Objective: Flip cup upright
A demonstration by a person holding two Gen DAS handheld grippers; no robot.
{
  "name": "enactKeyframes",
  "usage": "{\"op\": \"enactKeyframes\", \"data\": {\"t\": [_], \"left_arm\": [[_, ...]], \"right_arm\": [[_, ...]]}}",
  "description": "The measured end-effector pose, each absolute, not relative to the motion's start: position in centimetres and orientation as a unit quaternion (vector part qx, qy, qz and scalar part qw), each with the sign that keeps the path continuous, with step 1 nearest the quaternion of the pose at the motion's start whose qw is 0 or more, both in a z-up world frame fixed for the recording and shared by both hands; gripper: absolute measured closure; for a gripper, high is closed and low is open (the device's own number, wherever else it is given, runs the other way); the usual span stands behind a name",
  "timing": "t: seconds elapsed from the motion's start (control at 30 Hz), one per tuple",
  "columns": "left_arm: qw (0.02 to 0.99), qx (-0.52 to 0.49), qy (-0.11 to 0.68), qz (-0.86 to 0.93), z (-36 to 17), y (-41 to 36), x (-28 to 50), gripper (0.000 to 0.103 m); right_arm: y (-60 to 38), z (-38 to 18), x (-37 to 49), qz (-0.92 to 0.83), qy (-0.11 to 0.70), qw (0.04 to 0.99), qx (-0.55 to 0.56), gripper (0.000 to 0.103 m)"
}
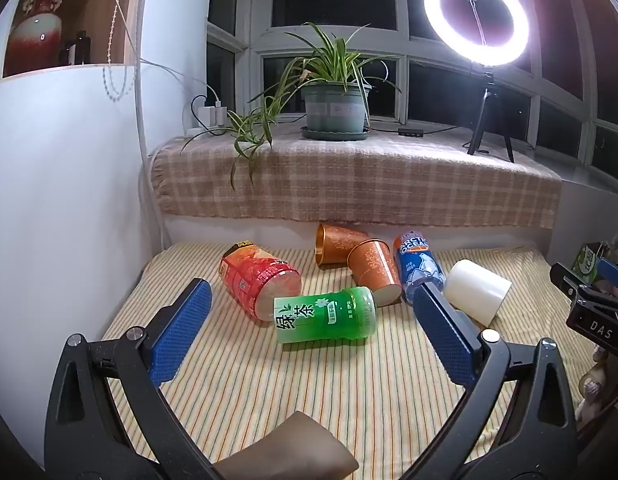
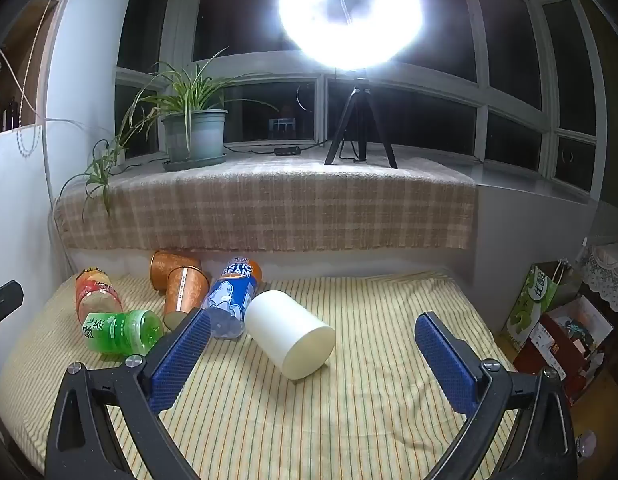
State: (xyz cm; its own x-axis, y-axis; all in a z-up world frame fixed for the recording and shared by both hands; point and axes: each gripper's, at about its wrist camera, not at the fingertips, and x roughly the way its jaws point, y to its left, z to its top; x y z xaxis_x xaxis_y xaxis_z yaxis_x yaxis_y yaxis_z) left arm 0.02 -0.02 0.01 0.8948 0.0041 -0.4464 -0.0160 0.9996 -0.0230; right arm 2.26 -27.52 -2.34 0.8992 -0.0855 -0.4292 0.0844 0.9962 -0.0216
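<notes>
Two fisheye views look forward over a striped yellow cloth that covers the worktop, with six containers lying on their sides at its far end.

In the left wrist view, the left tongs are spread wide apart and hold nothing. Between their blue pads lies a green tea bottle on its side. A red cup lies touching it on the left, mouth toward the camera. Behind, two copper-coloured cups lie tipped over against each other, the nearer one touching the green bottle's end. Beside them lies a blue Arctic Ocean bottle, and to its right a plain white cup, also on its side. The right tongs show at the right edge of this view.

In the right wrist view, the right tongs are likewise wide apart and empty, hovering above the cloth. The white cup lies between the pads, closer to the left one, its flat end toward the camera, just beside the blue bottle.

Behind the worktop runs a window ledge under a checked blanket, carrying a potted spider plant and a glowing ring light on a tripod. The windows are dark.
</notes>
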Motion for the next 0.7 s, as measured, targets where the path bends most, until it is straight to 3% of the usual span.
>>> {"op": "enactKeyframes", "data": {"t": [0.7], "left_arm": [[0.975,-0.006,0.223,0.005,0.16,-0.24,-0.05,0.001]], "right_arm": [[-27.61,-2.43,2.41,-0.043,0.226,0.973,0.002,0.0]]}}
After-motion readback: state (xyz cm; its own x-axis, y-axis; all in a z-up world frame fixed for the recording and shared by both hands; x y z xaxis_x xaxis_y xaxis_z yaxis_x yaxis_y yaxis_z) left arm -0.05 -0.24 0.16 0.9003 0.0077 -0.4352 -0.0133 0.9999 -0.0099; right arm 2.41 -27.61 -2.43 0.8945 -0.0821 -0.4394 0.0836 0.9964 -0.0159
